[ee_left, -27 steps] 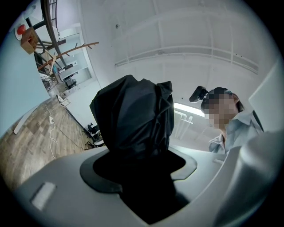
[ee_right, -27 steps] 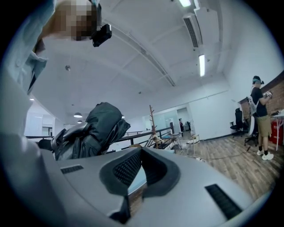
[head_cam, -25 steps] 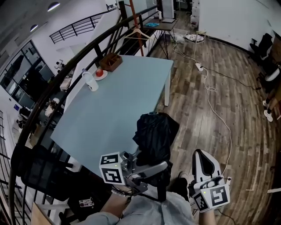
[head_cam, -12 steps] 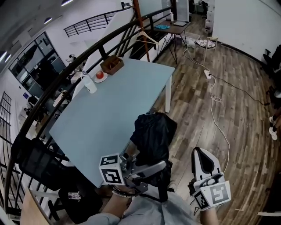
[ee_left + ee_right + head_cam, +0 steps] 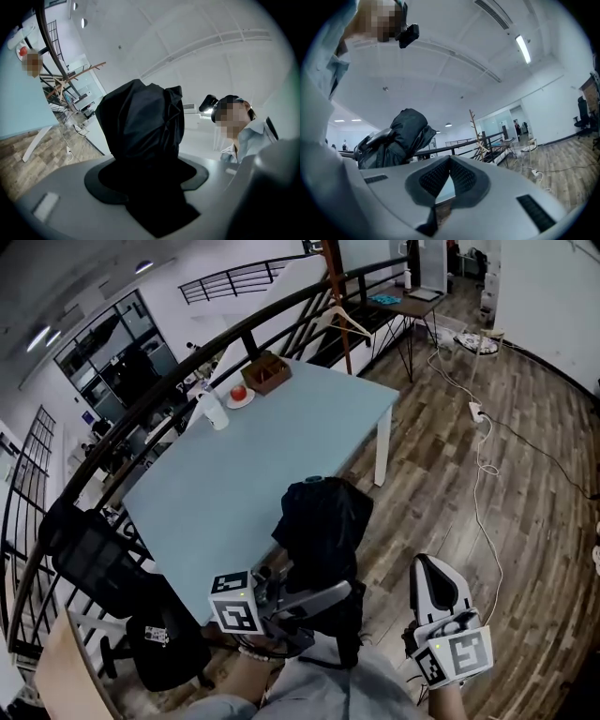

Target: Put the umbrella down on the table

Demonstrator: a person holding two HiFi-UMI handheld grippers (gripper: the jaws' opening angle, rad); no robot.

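A black folded umbrella (image 5: pixel 319 526) stands upright in front of me, its top over the near edge of the pale blue table (image 5: pixel 225 484). My left gripper (image 5: pixel 311 600) is shut on its lower part. In the left gripper view the umbrella (image 5: pixel 140 131) fills the space between the jaws. My right gripper (image 5: pixel 428 570) hangs low at the right, over the wooden floor, shut with nothing in it. In the right gripper view its pads (image 5: pixel 461 178) meet, and the umbrella (image 5: pixel 407 133) shows to the left.
At the table's far end stand a bottle (image 5: pixel 215 411), a plate with a red fruit (image 5: pixel 238 394) and a brown box (image 5: pixel 265 372). A black chair (image 5: pixel 103 568) is at the left, a railing (image 5: pixel 187 371) behind the table, a white cable (image 5: pixel 483 474) on the floor.
The head view has swung, so the table now lies further right and lower in the picture. Both grippers and the umbrella keep the same pose.
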